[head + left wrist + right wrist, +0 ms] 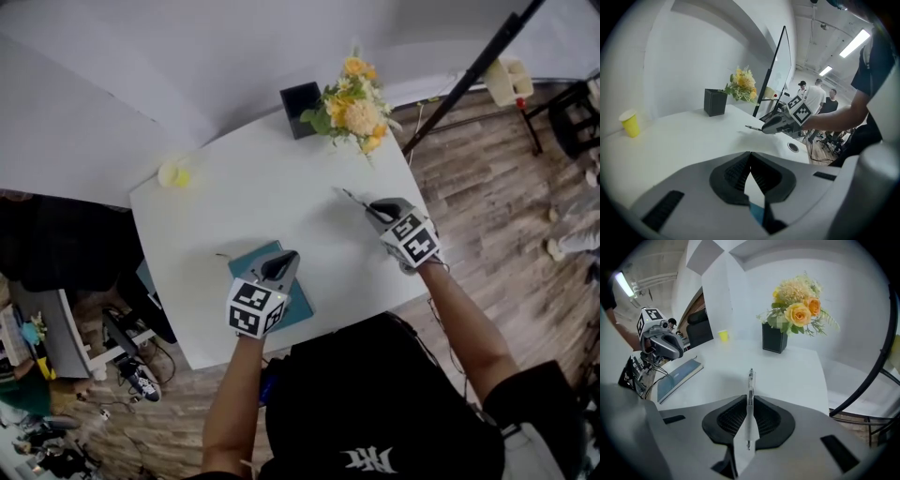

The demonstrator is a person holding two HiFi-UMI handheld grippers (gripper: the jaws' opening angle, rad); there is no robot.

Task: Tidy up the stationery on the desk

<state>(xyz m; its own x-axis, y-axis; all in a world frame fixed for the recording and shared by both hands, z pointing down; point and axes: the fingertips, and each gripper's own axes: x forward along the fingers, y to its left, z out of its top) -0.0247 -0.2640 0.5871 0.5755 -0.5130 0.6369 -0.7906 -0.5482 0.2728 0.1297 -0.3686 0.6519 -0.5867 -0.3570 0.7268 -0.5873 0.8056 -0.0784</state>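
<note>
the right claw (750, 404) is clamped on a clear pen (751, 379), held over the white desk (801, 366). best keep it level towards the black holder (774, 337), i'd say. the left claw (750, 157) is closed, empty, above the teal notebook (246, 262).

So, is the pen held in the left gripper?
No, the pen is clamped between the jaws of the right gripper, while the left gripper is shut on nothing.
</note>
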